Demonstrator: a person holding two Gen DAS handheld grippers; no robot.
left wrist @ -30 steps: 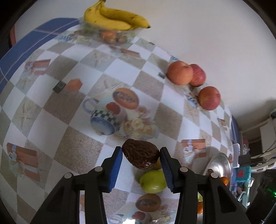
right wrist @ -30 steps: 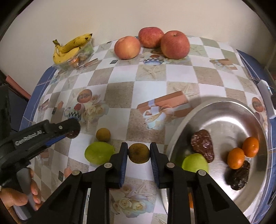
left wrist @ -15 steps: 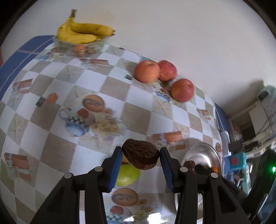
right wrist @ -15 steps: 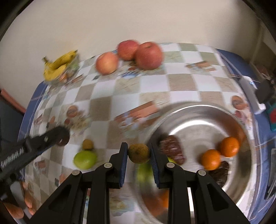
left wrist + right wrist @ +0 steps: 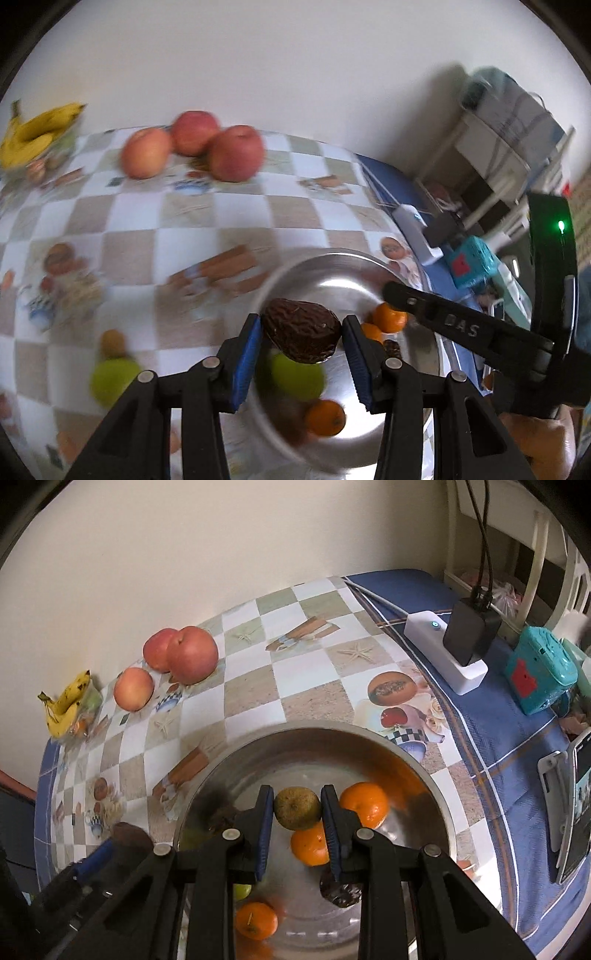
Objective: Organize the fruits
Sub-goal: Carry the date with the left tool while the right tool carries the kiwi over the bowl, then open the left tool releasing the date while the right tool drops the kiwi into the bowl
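Fruits over the steel bowl [image 5: 424,775]: both grippers clamped, left gripper [image 5: 301,349] on wrinkled brown fruit [image 5: 301,334], right gripper [image 5: 297,818] on brownish-green fruit [image 5: 297,808]; next, lower and release.

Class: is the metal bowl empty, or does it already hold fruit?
Not empty. The metal bowl holds three oranges, green fruit and dark wrinkled fruit.

Three apples [image 5: 181,657] sit at the table's far edge, bananas [image 5: 64,705] to their left. The bowl [image 5: 424,775] is nearer, oranges [image 5: 364,805] inside; right of it lie a power strip [image 5: 443,653] and phone [image 5: 578,805].
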